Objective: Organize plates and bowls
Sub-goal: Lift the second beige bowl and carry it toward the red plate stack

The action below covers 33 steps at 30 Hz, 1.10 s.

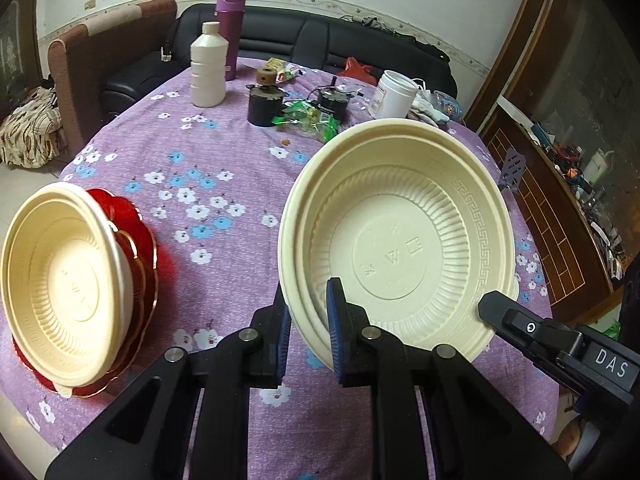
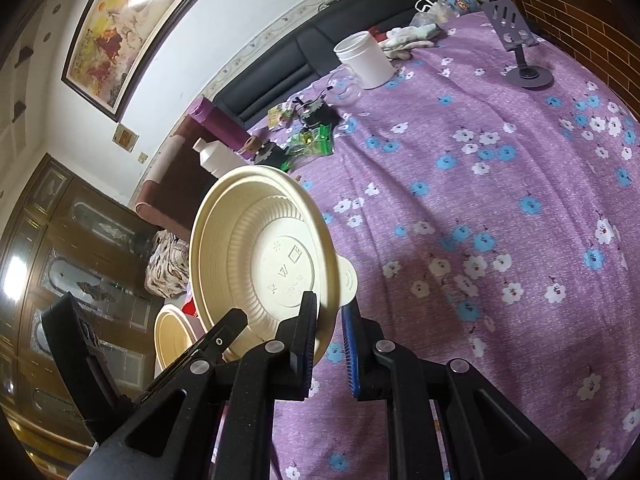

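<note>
A cream plastic bowl [image 1: 400, 240], which looks like two nested ones, hangs tilted above the purple flowered tablecloth [image 1: 208, 152]. My left gripper [image 1: 308, 320] is shut on its lower left rim. My right gripper [image 1: 496, 308] reaches in from the right and meets the opposite rim. In the right wrist view the right gripper [image 2: 330, 328] is shut on the rim of that bowl [image 2: 260, 248] next to its small tab, and the left gripper [image 2: 224, 328] shows at the bowl's far side. Another cream bowl [image 1: 60, 280] rests on a stack of red plates [image 1: 148, 248] at the table's left edge.
At the back of the table stand a white bottle [image 1: 208, 68], a purple flask [image 1: 230, 32], two dark jars [image 1: 264, 104], green wrappers [image 1: 308, 120] and a white tub [image 1: 394, 94]. A grey phone stand [image 2: 520, 52] sits far right. A black sofa [image 1: 320, 36] lies behind.
</note>
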Available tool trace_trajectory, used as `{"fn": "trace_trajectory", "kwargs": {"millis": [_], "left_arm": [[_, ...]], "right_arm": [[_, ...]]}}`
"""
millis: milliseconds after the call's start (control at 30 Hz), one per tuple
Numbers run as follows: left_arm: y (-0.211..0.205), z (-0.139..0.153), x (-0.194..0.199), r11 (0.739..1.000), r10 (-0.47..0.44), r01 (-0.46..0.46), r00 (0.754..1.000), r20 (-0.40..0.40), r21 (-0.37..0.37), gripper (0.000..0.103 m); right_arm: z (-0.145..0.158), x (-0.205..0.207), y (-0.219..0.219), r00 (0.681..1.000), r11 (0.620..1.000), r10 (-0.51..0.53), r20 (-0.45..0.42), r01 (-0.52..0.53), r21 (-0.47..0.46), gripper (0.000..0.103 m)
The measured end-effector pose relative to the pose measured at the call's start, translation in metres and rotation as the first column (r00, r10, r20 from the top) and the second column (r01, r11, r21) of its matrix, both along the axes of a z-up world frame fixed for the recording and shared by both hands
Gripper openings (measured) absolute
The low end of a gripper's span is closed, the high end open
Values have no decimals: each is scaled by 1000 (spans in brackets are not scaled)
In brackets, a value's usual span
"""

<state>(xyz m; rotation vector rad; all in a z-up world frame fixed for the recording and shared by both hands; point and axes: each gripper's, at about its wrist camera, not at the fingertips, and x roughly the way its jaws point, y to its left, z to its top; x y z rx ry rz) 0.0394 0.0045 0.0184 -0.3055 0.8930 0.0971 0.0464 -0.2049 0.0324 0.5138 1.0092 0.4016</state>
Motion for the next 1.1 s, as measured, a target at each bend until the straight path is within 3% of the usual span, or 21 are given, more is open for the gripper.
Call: {"fn": "trace_trajectory", "kwargs": {"millis": [1100], "left_arm": [[54,6,-40,993,118,-118,993,27,-19,15]], "right_arm": [[7,-10,59,990,991,135,35,-135,15,12]]}}
